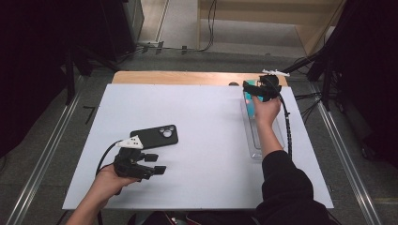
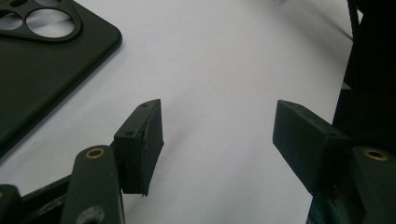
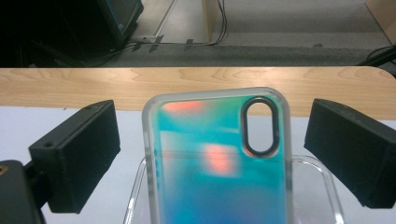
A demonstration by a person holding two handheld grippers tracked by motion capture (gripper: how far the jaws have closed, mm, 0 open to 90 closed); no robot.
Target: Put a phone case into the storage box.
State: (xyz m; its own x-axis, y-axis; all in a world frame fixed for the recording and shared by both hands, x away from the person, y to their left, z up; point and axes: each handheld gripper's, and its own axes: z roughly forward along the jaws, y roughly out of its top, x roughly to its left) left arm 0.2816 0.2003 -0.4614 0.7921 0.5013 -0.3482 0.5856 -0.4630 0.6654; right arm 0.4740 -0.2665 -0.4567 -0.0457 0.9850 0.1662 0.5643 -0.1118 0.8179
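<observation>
Two phone cases are in play, and neither shows any readable brand or writing. At the far right of the white table (image 1: 197,140), the right gripper (image 3: 212,154) is held level, its jaws spread wide with gaps on both sides of the iridescent teal case (image 3: 217,158), which stands upright in a clear tray (image 3: 322,186). Near the person, the left gripper (image 2: 217,144) lies low over the table, jaws apart and empty, just beside the black case (image 2: 42,70).
</observation>
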